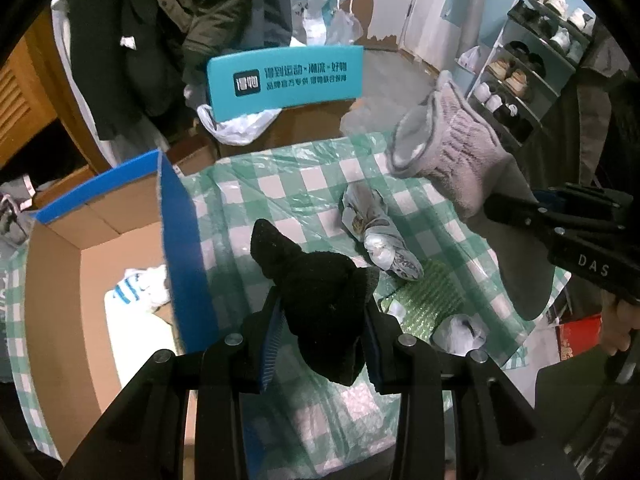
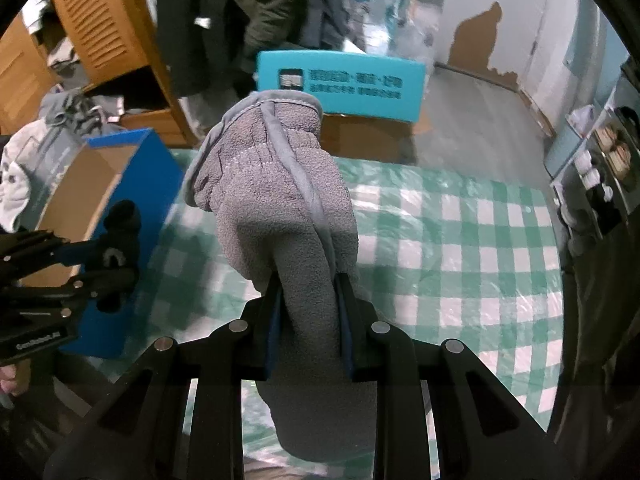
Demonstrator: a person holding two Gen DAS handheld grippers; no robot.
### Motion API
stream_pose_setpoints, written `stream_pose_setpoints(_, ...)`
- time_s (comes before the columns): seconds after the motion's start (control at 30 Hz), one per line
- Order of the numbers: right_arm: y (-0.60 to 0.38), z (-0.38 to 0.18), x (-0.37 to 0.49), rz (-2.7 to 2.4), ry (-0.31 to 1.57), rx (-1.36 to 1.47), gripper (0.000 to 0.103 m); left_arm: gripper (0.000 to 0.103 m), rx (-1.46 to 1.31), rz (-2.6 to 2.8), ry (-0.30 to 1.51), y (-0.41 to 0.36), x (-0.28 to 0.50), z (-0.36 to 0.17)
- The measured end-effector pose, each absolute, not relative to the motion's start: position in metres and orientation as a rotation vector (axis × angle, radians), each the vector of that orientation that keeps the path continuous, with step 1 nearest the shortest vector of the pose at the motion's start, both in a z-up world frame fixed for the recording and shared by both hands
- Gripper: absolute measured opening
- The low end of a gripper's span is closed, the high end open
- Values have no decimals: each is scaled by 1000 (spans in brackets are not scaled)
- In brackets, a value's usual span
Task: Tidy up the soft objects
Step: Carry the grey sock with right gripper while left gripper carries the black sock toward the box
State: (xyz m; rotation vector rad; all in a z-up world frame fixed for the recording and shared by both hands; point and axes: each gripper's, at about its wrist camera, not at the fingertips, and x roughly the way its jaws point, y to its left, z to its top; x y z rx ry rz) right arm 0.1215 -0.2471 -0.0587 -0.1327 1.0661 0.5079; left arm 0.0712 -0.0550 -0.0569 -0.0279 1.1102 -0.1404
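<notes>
My left gripper (image 1: 322,320) is shut on a black knitted sock (image 1: 316,292) and holds it above the green checked tablecloth (image 1: 280,188), just right of the blue cardboard box (image 1: 180,240). My right gripper (image 2: 310,300) is shut on a grey fleece glove (image 2: 276,192) and holds it up over the table; the glove also shows in the left wrist view (image 1: 456,160). The left gripper with the black sock (image 2: 120,216) shows at the left of the right wrist view, by the box (image 2: 132,184). A grey patterned sock (image 1: 376,232) lies on the cloth.
The open box holds white striped fabric (image 1: 136,288). A green bubble-wrap piece (image 1: 424,300) and a white bundle (image 1: 460,332) lie near the table's right edge. A teal sign (image 1: 284,80) stands behind the table. A shoe rack (image 1: 528,68) is at the right.
</notes>
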Motion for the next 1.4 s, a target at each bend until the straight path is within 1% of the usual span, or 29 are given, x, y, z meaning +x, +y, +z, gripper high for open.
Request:
stream_pose_setpoints(0.27, -222, -38, 103, 576, 1044, -149, 22, 37, -25, -125, 1068, -37, 52, -37)
stream_pose_setpoints(0.57, -182, -19, 94, 648, 1010, -164, 22, 37, -30, -81, 1033, -9, 35, -27)
stream_pose_setpoints(1.4, -42, -16, 88, 813, 1040, -235, 22, 37, -119, 77, 1035, 96, 8, -41)
